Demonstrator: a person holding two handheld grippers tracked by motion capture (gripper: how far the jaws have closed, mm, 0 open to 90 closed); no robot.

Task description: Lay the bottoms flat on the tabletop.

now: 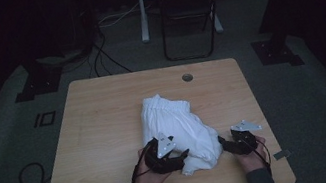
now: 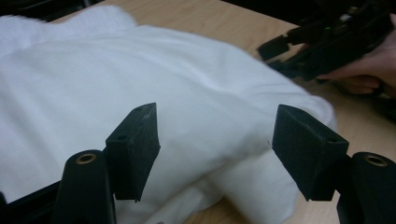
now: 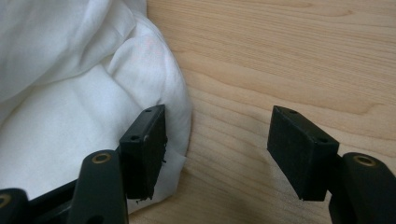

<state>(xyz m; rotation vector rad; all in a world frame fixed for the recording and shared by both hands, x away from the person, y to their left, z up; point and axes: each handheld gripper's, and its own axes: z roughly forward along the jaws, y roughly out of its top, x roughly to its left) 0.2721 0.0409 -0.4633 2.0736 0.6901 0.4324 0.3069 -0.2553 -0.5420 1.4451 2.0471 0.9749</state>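
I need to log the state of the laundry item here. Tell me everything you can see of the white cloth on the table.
The white cloth is a soft, thin-looking fabric, bunched and loosely folded into a rumpled heap with a gathered band at its far end. It lies on the wooden table, toward the near edge, between the two grippers. The left gripper hangs open over its near part, gripping nothing. One of the right gripper fingers sits against its edge, with bare wood in the gap.

The high view looks forward and down from above the person's side of the table [image 1: 103,112], taking in its whole top from well back. Each gripper view sits low and close, facing along its own jaws across the wood. All three share the white cloth [image 1: 177,124] [image 2: 140,79] [image 3: 60,84].
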